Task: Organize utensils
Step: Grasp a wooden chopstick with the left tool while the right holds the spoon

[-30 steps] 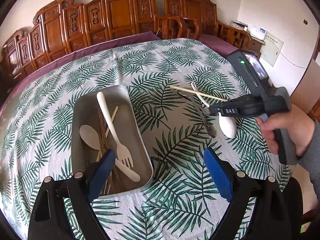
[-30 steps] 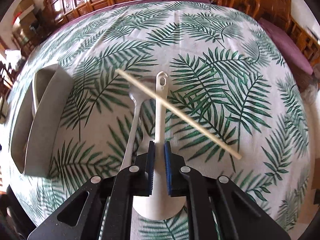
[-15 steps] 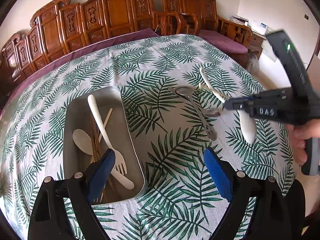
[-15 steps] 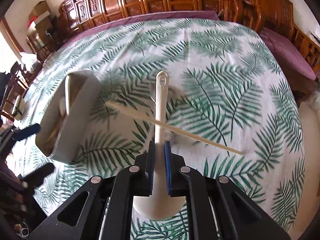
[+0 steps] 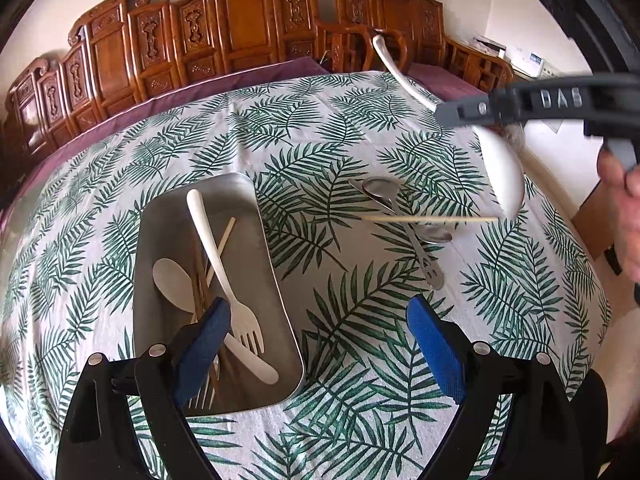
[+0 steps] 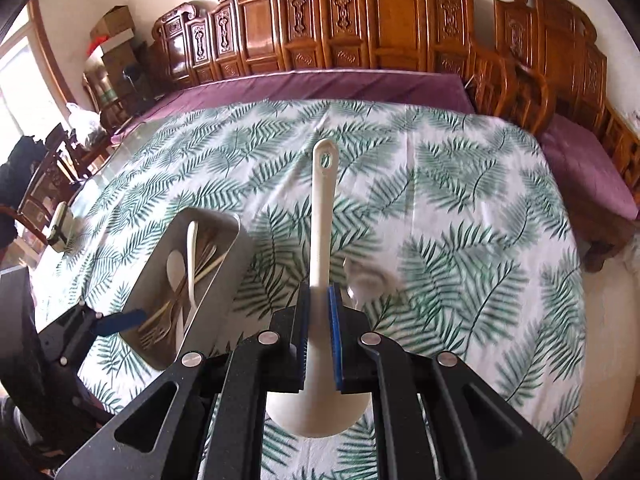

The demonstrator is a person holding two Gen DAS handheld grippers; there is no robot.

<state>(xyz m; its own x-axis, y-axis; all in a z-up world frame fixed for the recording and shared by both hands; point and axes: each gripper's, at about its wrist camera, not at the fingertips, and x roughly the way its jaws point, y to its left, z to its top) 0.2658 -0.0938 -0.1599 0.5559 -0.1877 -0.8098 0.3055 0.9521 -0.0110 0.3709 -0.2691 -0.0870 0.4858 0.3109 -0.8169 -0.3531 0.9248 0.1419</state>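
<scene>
**A:** What is held, and why is it held that way?

**B:** A white plastic ladle is clamped by the right gripper, whose blue pads are nearly shut on the neck just above the bowl. The bowl hangs below the pads and the handle runs away from them, its hanging hole at the far tip. A grip near the heavy end probably stops the ladle from swinging. It is held clear above the cloth.

**A:** And the other tongs?

**B:** The left gripper is spread wide and nothing is held in it. It hangs over the near end of a metal tray, perhaps to steady it.

**A:** Where are the utensils?

**B:** In the tray, just beyond the left pad, a white fork, a pale spoon and chopsticks are already gathered. Ahead of the right pad, on the cloth, two steel spoons lie crossed, with a single wooden chopstick across them. These are not yet sorted.

**A:** The surface and the room?

**B:** A tablecloth printed with green palm leaves is spread over a purple under-cloth. Beyond the far edge, carved wooden chairs are lined against a pale wall.
</scene>
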